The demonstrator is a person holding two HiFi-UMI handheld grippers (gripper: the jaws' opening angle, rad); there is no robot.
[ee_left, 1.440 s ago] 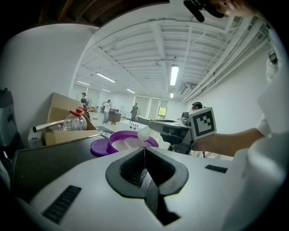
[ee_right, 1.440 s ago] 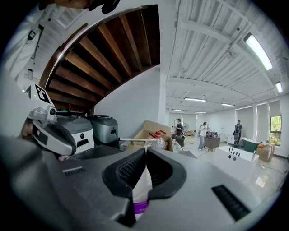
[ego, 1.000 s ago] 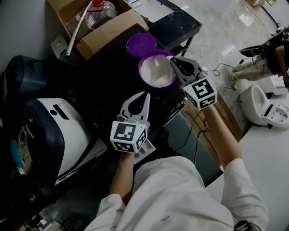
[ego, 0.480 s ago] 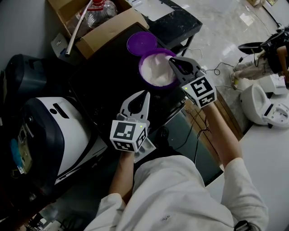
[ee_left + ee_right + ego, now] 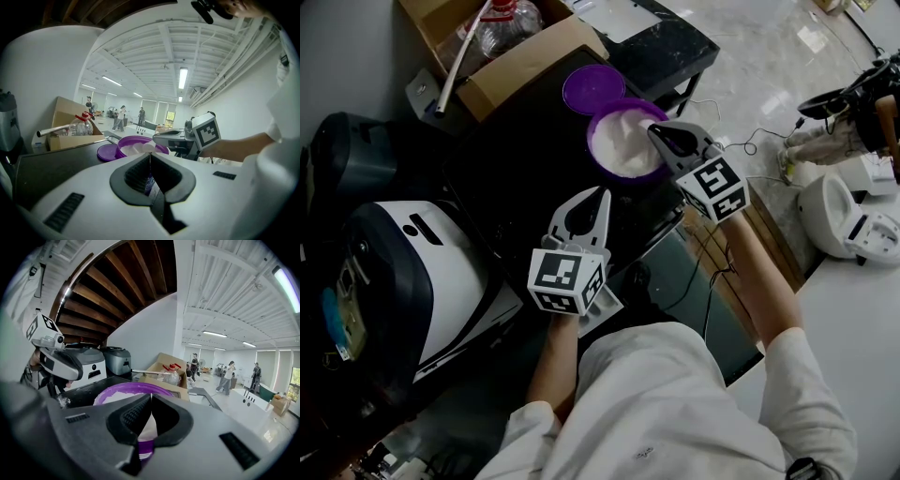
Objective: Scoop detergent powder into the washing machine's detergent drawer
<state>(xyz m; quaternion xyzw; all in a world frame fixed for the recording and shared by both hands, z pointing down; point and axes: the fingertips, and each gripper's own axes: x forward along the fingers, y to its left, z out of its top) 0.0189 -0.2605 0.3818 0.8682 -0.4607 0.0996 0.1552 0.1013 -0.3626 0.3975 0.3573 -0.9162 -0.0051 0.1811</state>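
Your right gripper [image 5: 659, 134] has its jaws pressed together with nothing between them, and its tip is over the near rim of the purple tub [image 5: 596, 125] of white powder [image 5: 623, 152]. The tub stands on the black table [image 5: 516, 159], with its lid [image 5: 592, 89] just beside it. Your left gripper [image 5: 602, 199], also closed and empty, sits nearer you, apart from the tub.

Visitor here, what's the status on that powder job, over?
Right gripper shut, tips over the open purple tub of white powder, lid beside it. Left gripper shut, short of the tub. No scoop made out; nothing blocking.
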